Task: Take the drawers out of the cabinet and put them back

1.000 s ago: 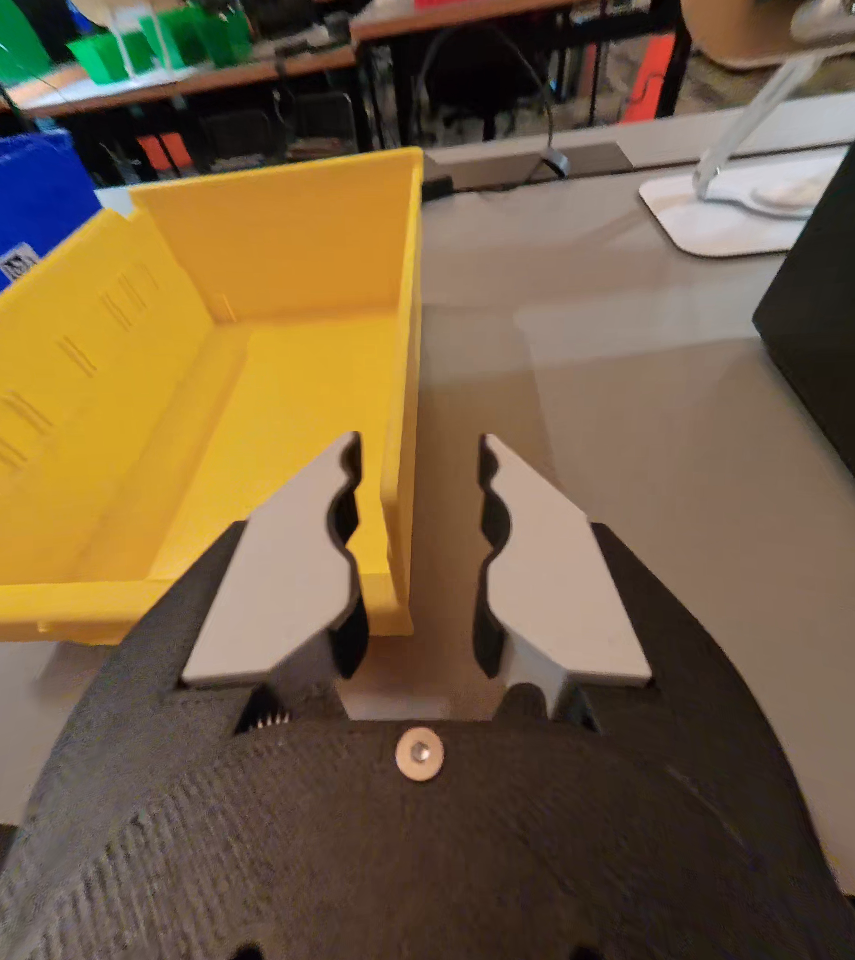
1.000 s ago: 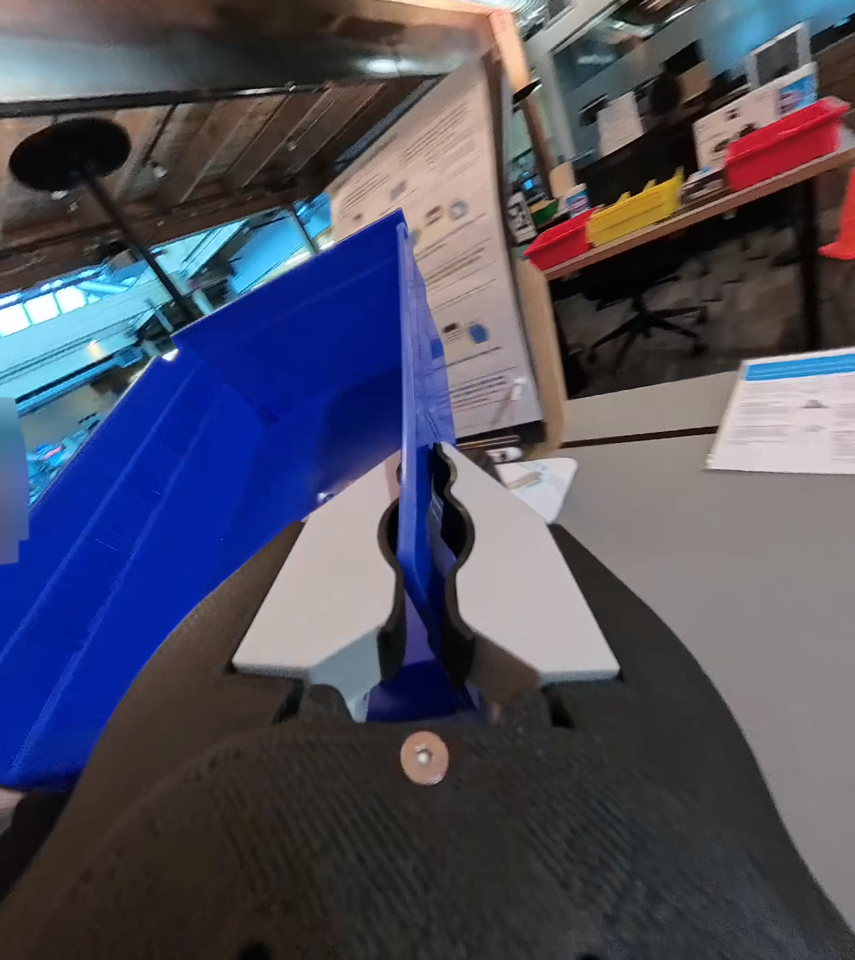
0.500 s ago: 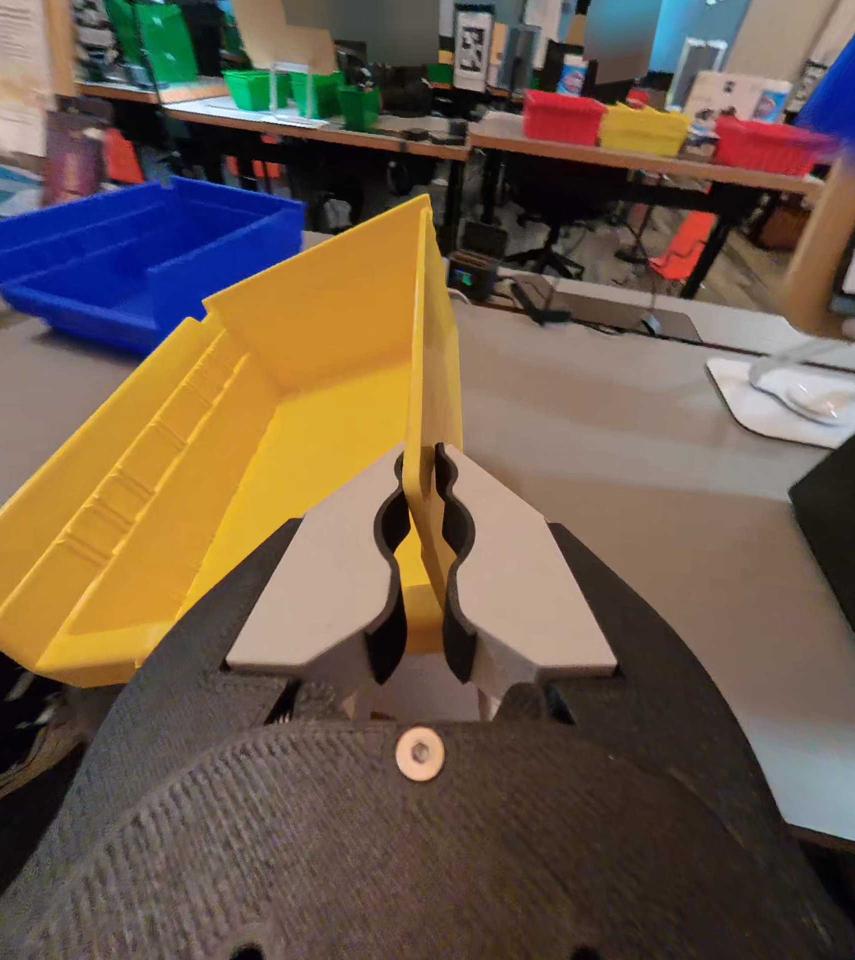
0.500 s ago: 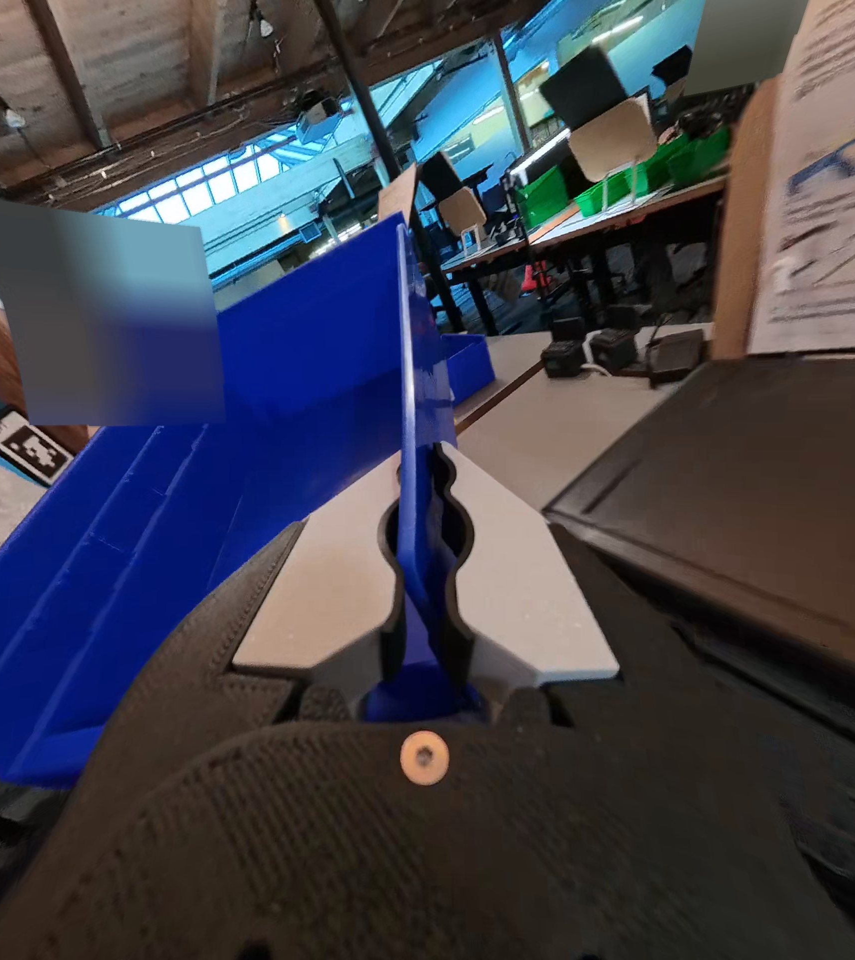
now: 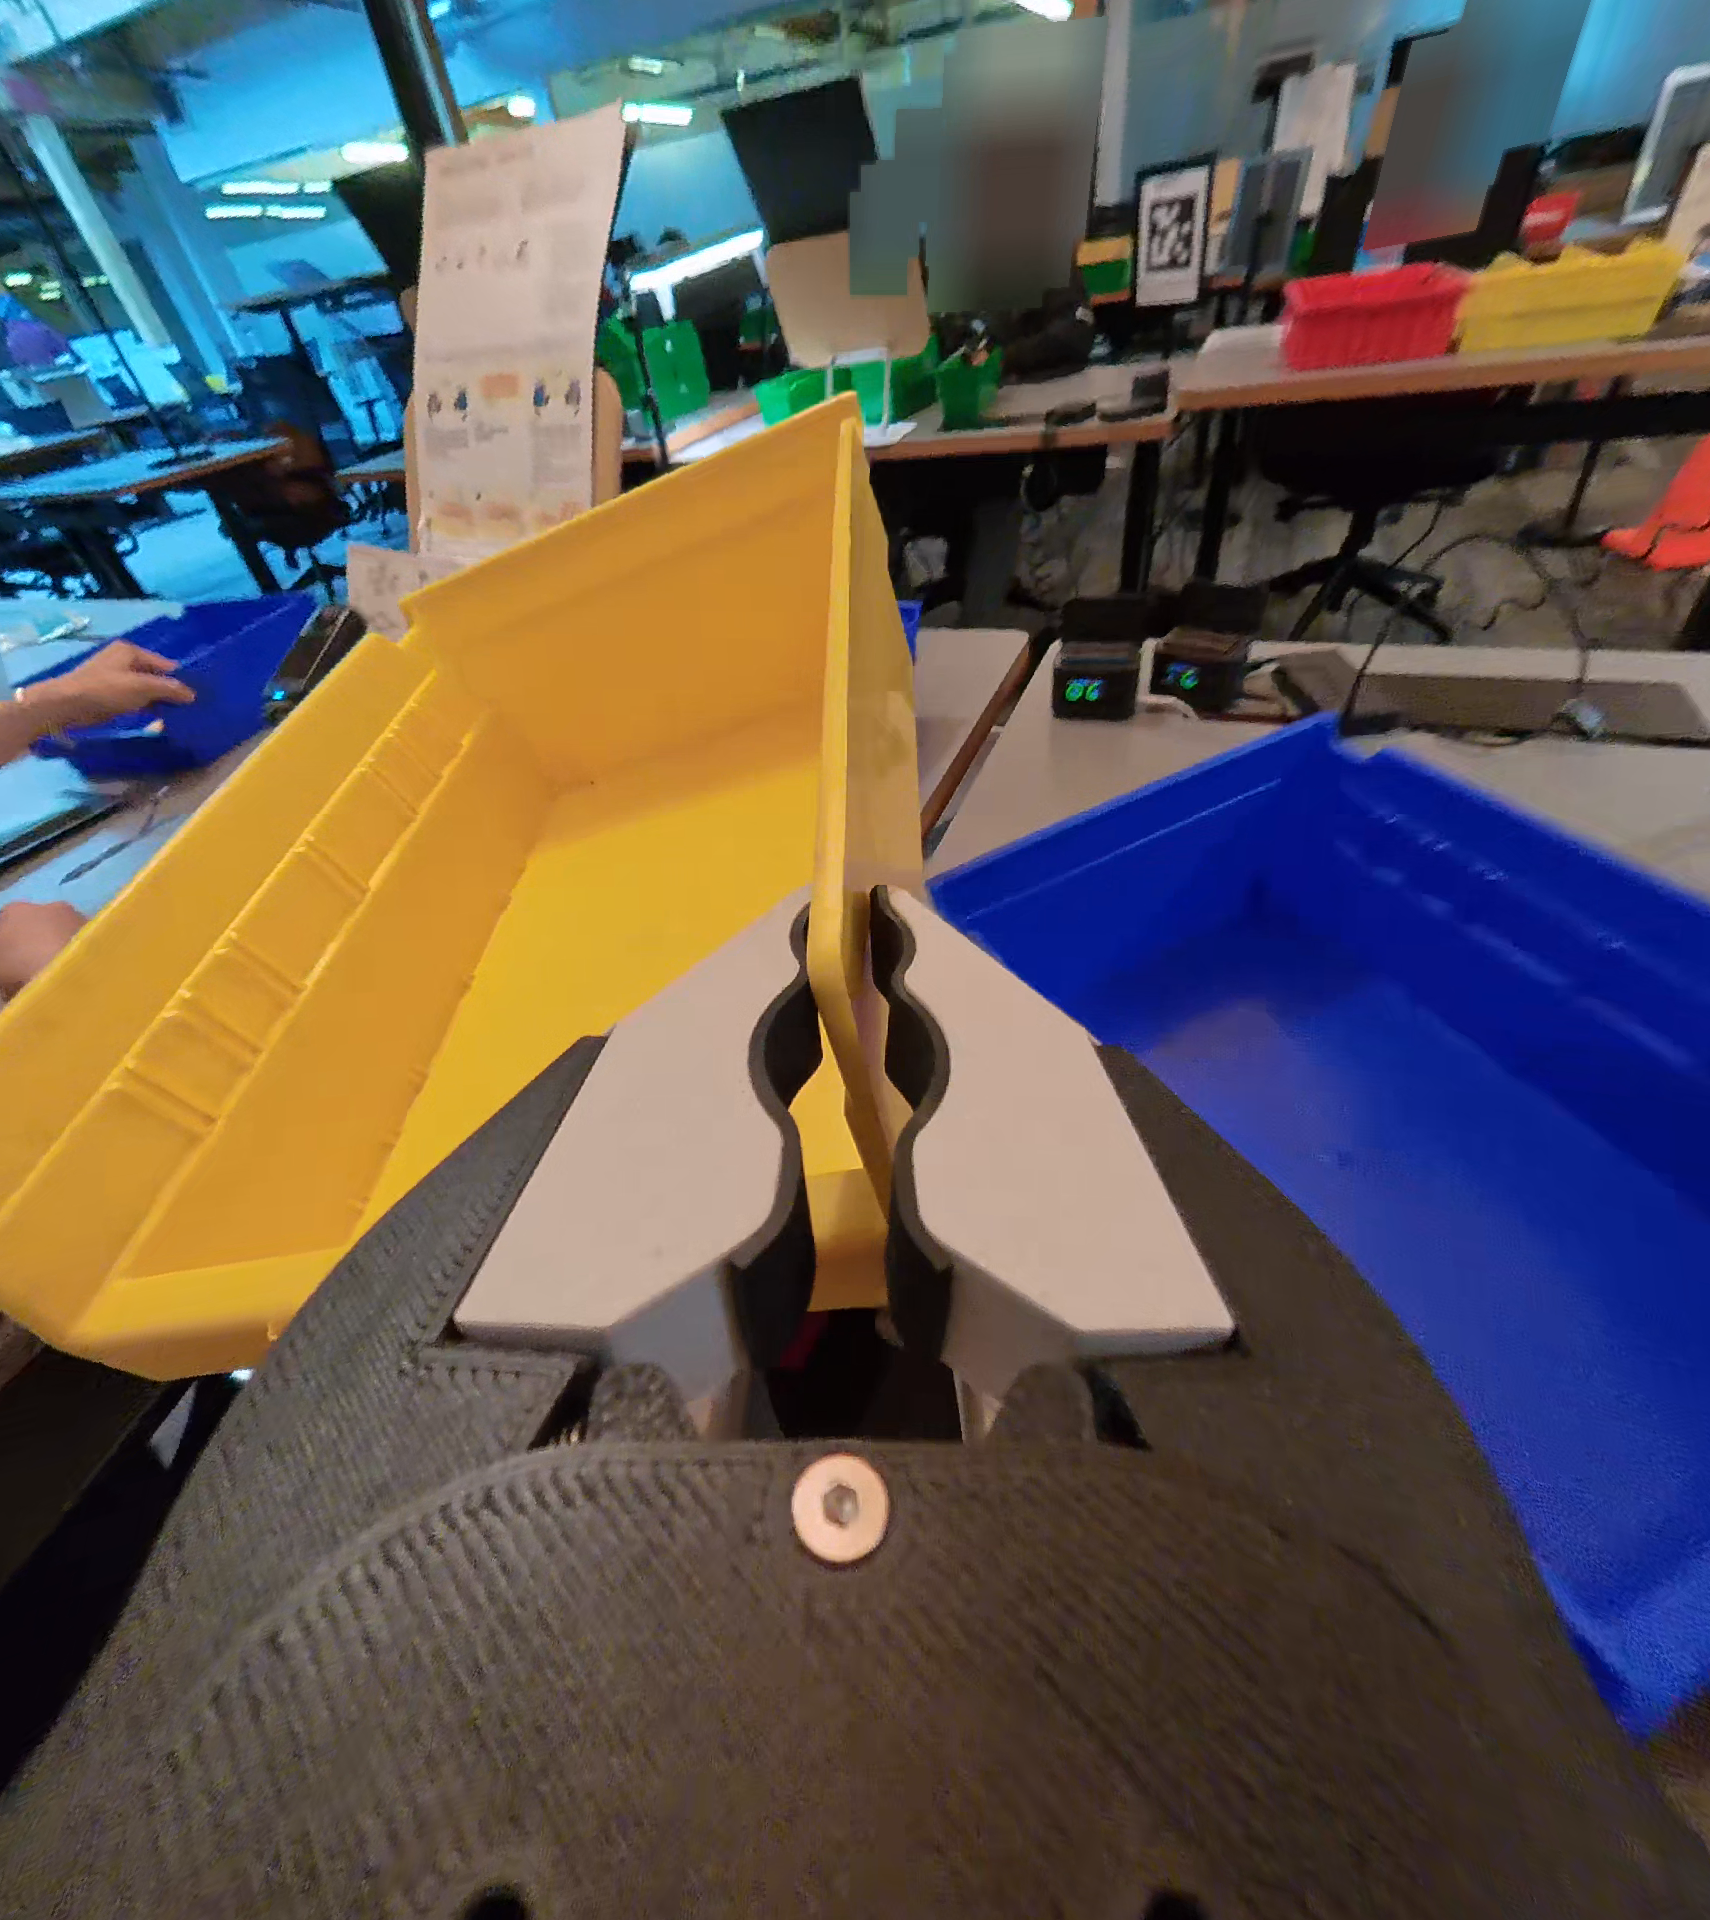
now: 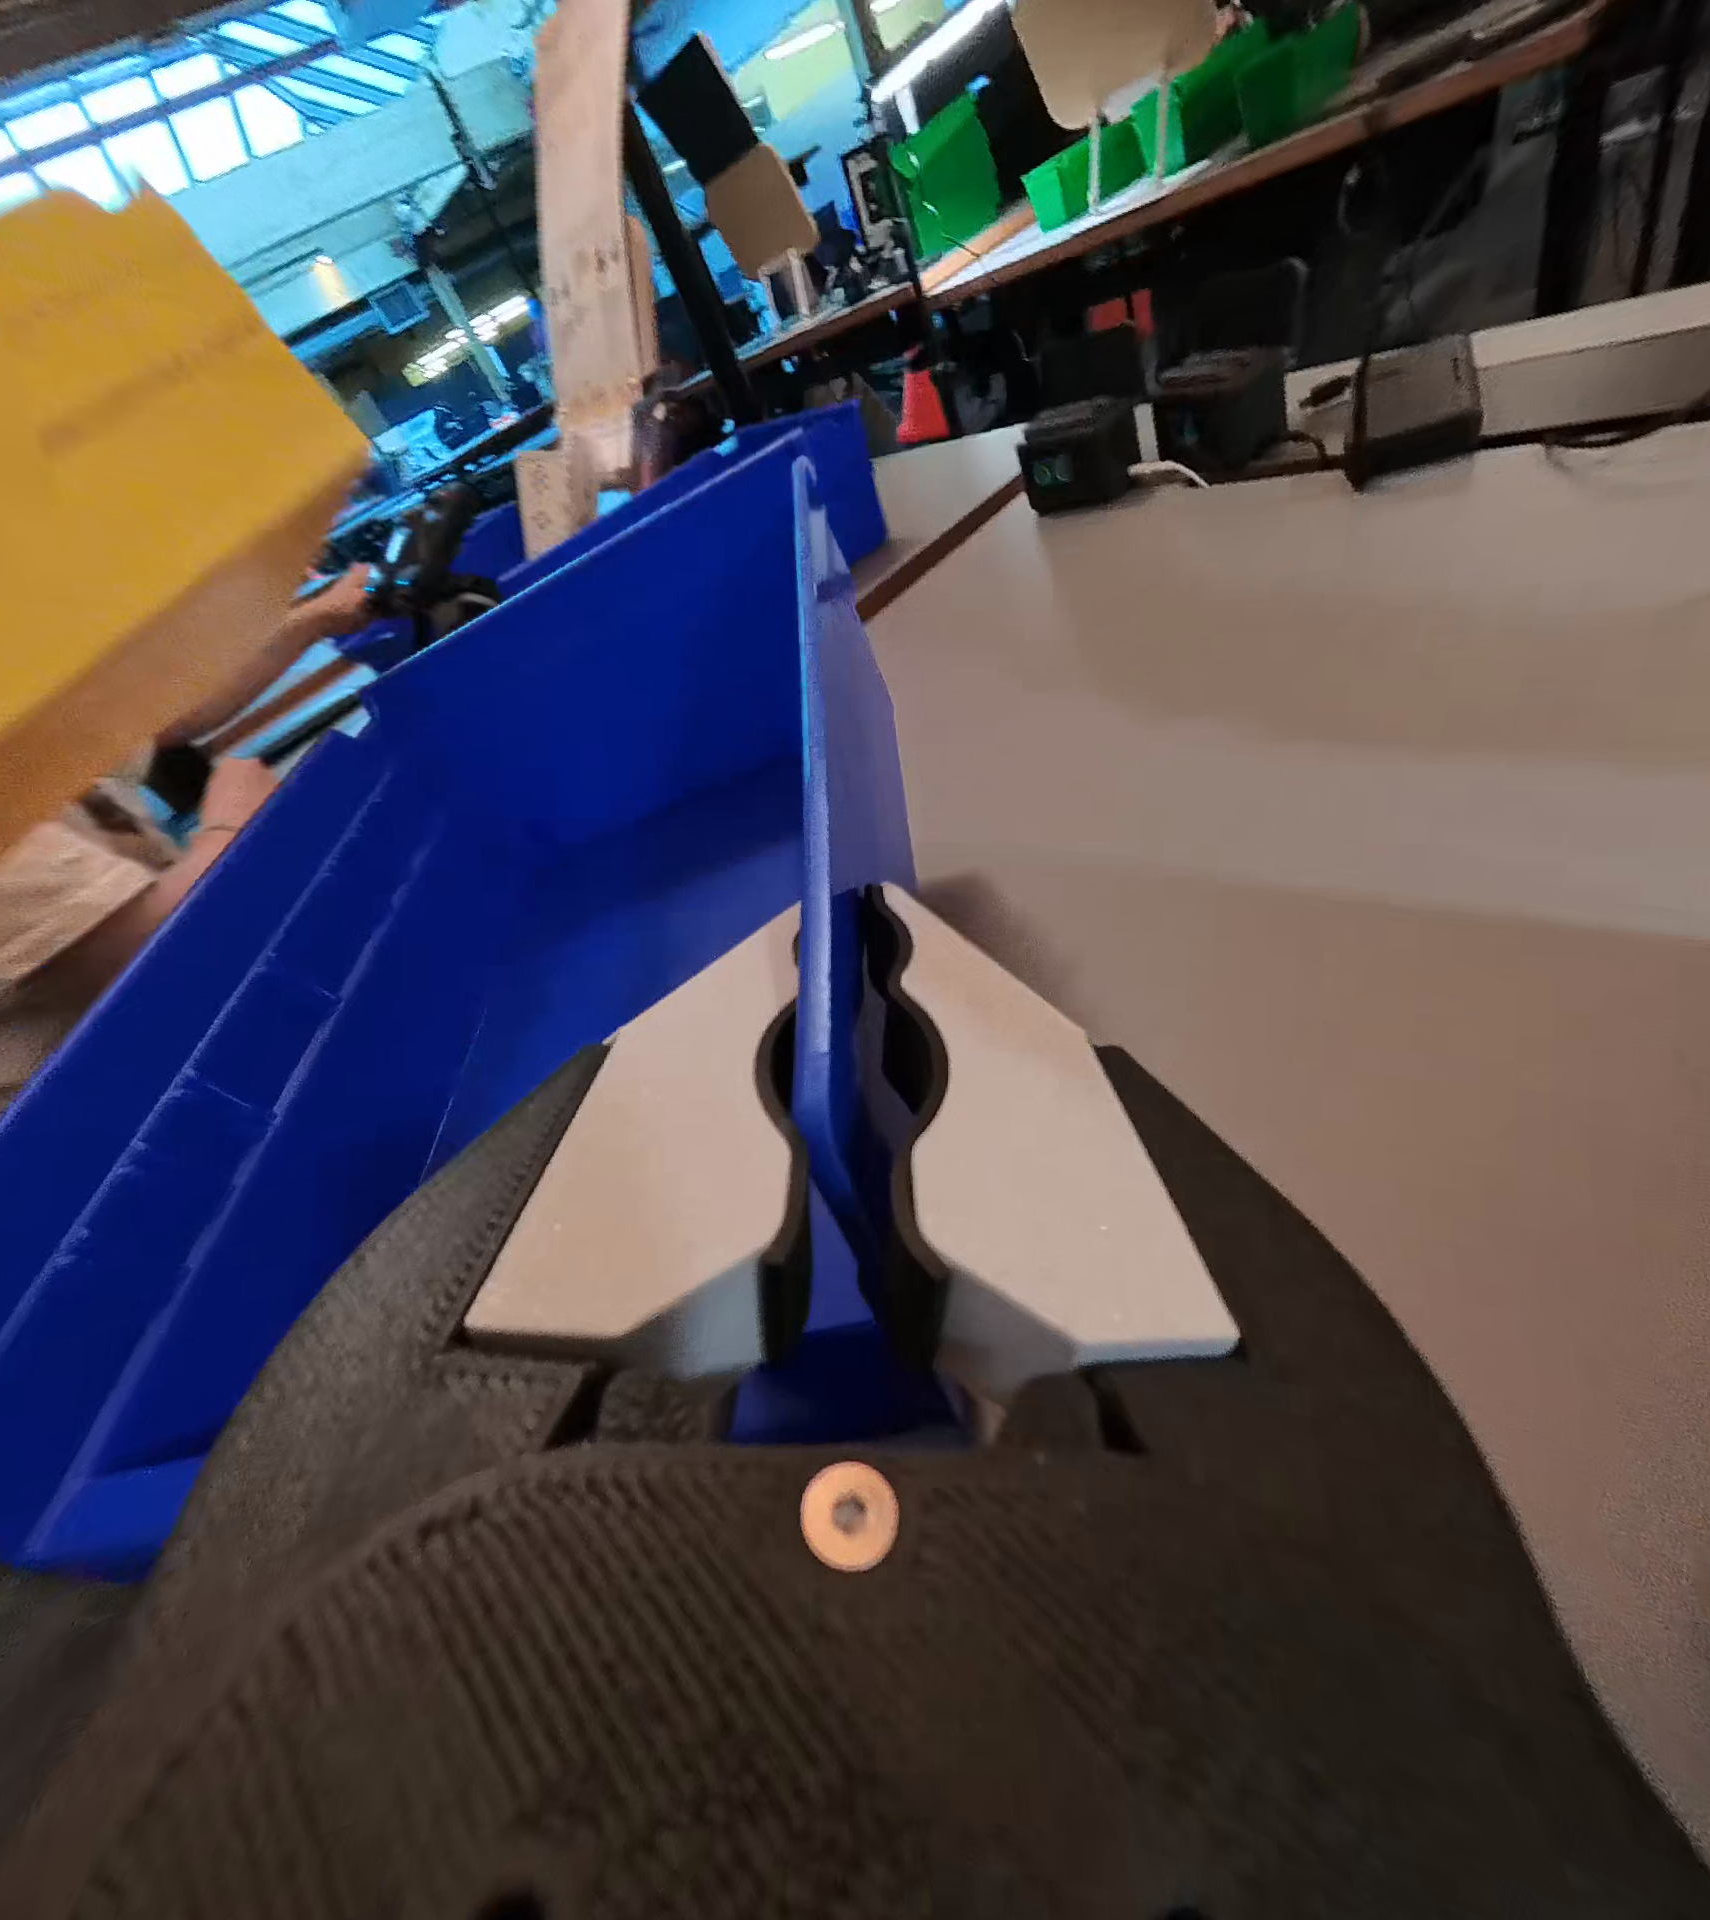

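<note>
Since half a second ago our left gripper (image 5: 843, 935) has kept its pinch on the right wall of the yellow drawer (image 5: 560, 883) and swung it up beside the blue drawer (image 6: 539, 831), which our right gripper (image 6: 835, 925) still clamps by its right wall. The left view alone shows the blue drawer's open inside (image 5: 1453, 1091) just right of the yellow one and a person's hand (image 5: 108, 675) on another blue bin. The right view alone shows the grey table (image 6: 1350, 779) under the blue drawer and the yellow drawer's blurred outside (image 6: 82, 499) raised at upper left.
</note>
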Tool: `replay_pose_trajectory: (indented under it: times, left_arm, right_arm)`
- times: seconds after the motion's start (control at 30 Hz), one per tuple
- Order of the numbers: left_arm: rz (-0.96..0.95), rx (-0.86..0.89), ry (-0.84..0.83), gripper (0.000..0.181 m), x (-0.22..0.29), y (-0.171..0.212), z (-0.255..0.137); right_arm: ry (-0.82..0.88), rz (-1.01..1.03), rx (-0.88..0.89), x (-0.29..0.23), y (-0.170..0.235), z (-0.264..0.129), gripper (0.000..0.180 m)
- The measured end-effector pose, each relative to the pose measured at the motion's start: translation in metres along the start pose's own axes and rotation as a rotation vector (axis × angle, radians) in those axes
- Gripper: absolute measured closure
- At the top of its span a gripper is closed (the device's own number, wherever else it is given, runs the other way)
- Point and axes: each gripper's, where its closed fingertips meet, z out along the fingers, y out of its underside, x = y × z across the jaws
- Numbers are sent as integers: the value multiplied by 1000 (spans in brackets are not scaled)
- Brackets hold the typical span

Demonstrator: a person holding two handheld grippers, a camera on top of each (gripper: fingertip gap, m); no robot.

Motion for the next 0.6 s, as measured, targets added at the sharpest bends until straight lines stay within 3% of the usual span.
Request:
replay_pose_trajectory:
  times: [0.2, 0.37, 0.4, 0.47, 0.5, 0.6]
  left_arm:
    - [-32, 91, 84, 181, 28, -19, 1]
    - [-9, 94, 150, 181, 59, -19, 10]
    - [-1, 91, 165, 181, 66, -19, 11]
    - [13, 88, 197, 181, 80, -20, 11]
    - [19, 88, 213, 181, 86, -21, 11]
    - [32, 98, 258, 181, 105, -27, 6]
  right_arm:
    - [159, 15, 66, 33, 16, 56, 177]
    - [305, 91, 121, 49, 18, 79, 173]
    - [317, 85, 102, 47, 21, 84, 168]
    - [249, 34, 0, 33, 32, 91, 127]
    - [192, 17, -50, 24, 39, 89, 115]
    - [93, 25, -109, 8, 47, 60, 112]
